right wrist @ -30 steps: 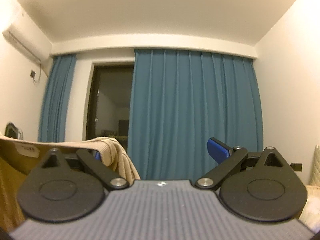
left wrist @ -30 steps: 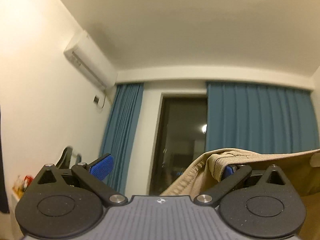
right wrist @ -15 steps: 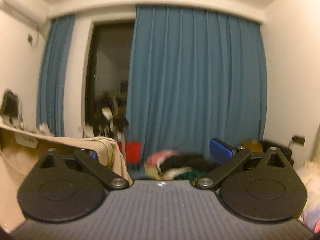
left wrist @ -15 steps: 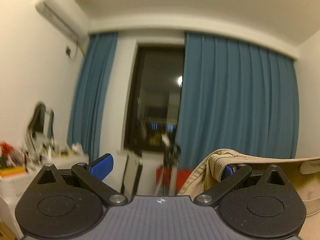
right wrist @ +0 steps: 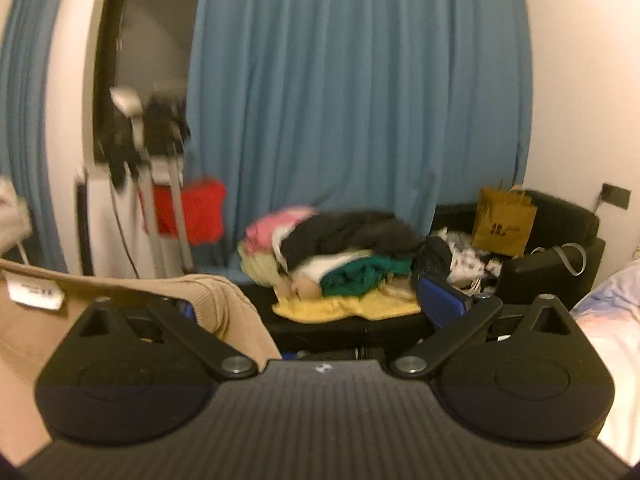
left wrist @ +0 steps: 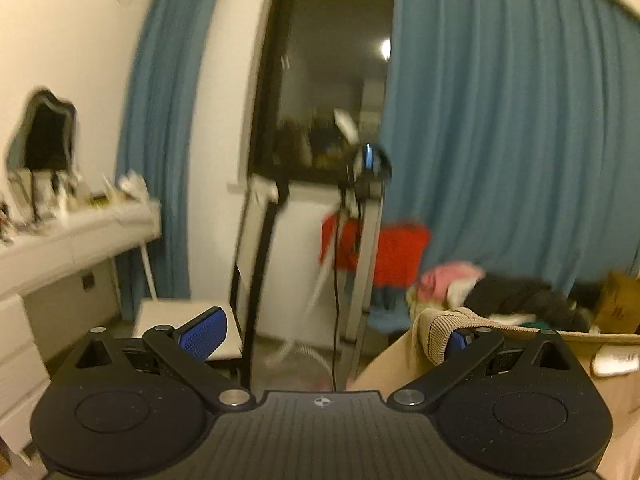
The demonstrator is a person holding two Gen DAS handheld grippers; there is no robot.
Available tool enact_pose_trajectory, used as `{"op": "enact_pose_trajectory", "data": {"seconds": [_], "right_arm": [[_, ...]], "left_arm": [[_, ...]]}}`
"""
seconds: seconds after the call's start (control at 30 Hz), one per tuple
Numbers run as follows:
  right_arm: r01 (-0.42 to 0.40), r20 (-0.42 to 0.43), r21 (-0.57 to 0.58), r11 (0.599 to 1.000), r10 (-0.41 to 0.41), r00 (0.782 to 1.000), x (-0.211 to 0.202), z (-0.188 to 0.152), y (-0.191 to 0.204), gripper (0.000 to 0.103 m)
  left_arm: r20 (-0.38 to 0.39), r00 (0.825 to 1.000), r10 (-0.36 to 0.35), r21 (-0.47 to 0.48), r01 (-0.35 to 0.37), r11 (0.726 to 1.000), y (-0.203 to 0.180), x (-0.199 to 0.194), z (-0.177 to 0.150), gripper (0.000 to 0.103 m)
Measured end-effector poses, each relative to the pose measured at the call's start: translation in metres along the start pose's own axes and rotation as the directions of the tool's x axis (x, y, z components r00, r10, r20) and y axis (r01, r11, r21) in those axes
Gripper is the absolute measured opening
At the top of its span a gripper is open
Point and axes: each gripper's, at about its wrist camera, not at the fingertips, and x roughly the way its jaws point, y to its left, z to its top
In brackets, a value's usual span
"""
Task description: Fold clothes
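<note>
A tan ribbed garment [left wrist: 440, 332] is stretched in the air between both grippers. In the left wrist view its hem is draped over the right finger, and the left finger [left wrist: 202, 334] stands far apart and bare. My left gripper [left wrist: 328, 336] is open, with the cloth hooked on one finger. In the right wrist view the garment [right wrist: 216, 300] with a white label [right wrist: 36, 294] hangs over the left finger. My right gripper [right wrist: 312, 308] is open too, its right finger [right wrist: 442, 306] bare.
A pile of clothes [right wrist: 336, 256] lies on a dark low table before blue curtains [right wrist: 360, 100]. A black armchair with a brown paper bag [right wrist: 502, 222] stands right. A tripod stand [left wrist: 360, 264], a white desk [left wrist: 76, 236] and bedding [right wrist: 608, 320] are nearby.
Both grippers have tilted down from ceiling and curtain tops toward the room's furniture and clothes pile. The garment stays hooked on the same fingers.
</note>
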Motion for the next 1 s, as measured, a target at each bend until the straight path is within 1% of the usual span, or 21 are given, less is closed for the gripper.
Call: {"op": "enact_pose_trajectory", "data": {"seconds": [0.07,0.1,0.13,0.17,0.2,0.23,0.27,0.33,0.4,0.43,0.5,0.53,0.57,0.6,0.63,0.67,0.7,0.77,0.8,0.9,1.0], "right_arm": [[-0.009,-0.072,-0.015,1.000,0.008,0.997,0.049,-0.032,0.006,0.103],[-0.013,-0.110,-0.020,1.000,0.010,0.994,0.071,-0.049,0.007,0.103],[-0.016,-0.149,-0.025,1.000,0.012,0.989,0.094,-0.066,0.009,0.103],[-0.022,-0.191,-0.030,0.999,0.016,0.982,0.113,-0.083,0.009,0.103],[-0.033,-0.237,-0.023,0.999,0.026,0.971,0.127,-0.098,0.009,0.103],[-0.055,-0.296,-0.016,0.998,0.048,0.954,0.141,-0.111,0.009,0.103],[-0.077,-0.353,-0.008,0.997,0.069,0.933,0.155,-0.124,0.009,0.103],[-0.107,-0.461,-0.040,0.994,0.077,0.884,0.172,-0.142,0.015,0.103],[-0.196,-0.541,-0.055,0.979,0.136,0.830,0.184,-0.149,0.024,0.103],[-0.232,-0.557,-0.054,0.971,0.164,0.814,0.182,-0.148,0.028,0.103],[-0.279,-0.556,-0.025,0.960,0.218,0.802,0.174,-0.141,0.032,0.103],[-0.299,-0.548,0.004,0.954,0.252,0.797,0.167,-0.135,0.033,0.103],[-0.318,-0.539,0.033,0.947,0.285,0.793,0.160,-0.130,0.034,0.103],[-0.320,-0.523,0.038,0.947,0.292,0.801,0.150,-0.122,0.035,0.103],[-0.322,-0.507,0.044,0.946,0.299,0.809,0.141,-0.115,0.036,0.103],[-0.322,-0.483,0.042,0.946,0.302,0.822,0.126,-0.108,0.036,0.103],[-0.322,-0.458,0.040,0.946,0.304,0.835,0.111,-0.102,0.036,0.103],[-0.324,-0.406,0.047,0.945,0.314,0.858,0.077,-0.091,0.033,0.103],[-0.326,-0.379,0.054,0.944,0.322,0.868,0.058,-0.087,0.031,0.103],[-0.326,-0.300,0.074,0.942,0.333,0.894,-0.005,-0.078,0.022,0.103],[-0.322,-0.228,0.093,0.942,0.335,0.914,-0.076,-0.075,0.014,0.103]], "left_arm": [[-0.068,0.998,0.003,0.006,-0.003,1.000,-0.008,0.068,-0.024,0.103],[-0.114,0.993,0.005,0.009,-0.004,1.000,-0.011,0.096,-0.041,0.103],[-0.166,0.986,0.000,0.009,0.002,1.000,-0.012,0.122,-0.059,0.103],[-0.232,0.972,-0.021,0.001,0.022,1.000,-0.012,0.145,-0.075,0.103],[-0.297,0.954,-0.042,-0.008,0.041,0.999,-0.012,0.167,-0.091,0.103],[-0.358,0.932,-0.056,-0.011,0.056,0.998,-0.012,0.186,-0.105,0.102],[-0.411,0.910,-0.054,0.006,0.063,0.998,-0.013,0.196,-0.113,0.102],[-0.514,0.857,-0.047,0.040,0.079,0.996,-0.015,0.217,-0.129,0.102],[-0.602,0.797,-0.041,0.070,0.104,0.992,-0.018,0.234,-0.143,0.103],[-0.621,0.782,-0.057,0.078,0.134,0.988,-0.020,0.232,-0.143,0.103],[-0.640,0.764,-0.082,0.086,0.177,0.980,-0.023,0.226,-0.133,0.103],[-0.638,0.764,-0.090,0.081,0.183,0.980,-0.023,0.220,-0.127,0.103],[-0.628,0.772,-0.099,0.078,0.189,0.979,-0.024,0.212,-0.120,0.103],[-0.607,0.787,-0.107,0.086,0.200,0.976,-0.025,0.201,-0.113,0.103],[-0.579,0.808,-0.109,0.100,0.204,0.974,-0.026,0.187,-0.108,0.103],[-0.544,0.832,-0.108,0.117,0.202,0.972,-0.027,0.171,-0.103,0.103],[-0.510,0.853,-0.110,0.127,0.201,0.971,-0.028,0.155,-0.098,0.103],[-0.457,0.880,-0.132,0.110,0.203,0.973,-0.028,0.120,-0.091,0.103],[-0.425,0.892,-0.155,0.086,0.211,0.974,-0.026,0.094,-0.090,0.103],[-0.339,0.920,-0.198,0.042,0.225,0.973,-0.019,0.021,-0.089,0.103],[-0.282,0.935,-0.216,0.040,0.237,0.971,-0.014,-0.046,-0.089,0.103]]}}
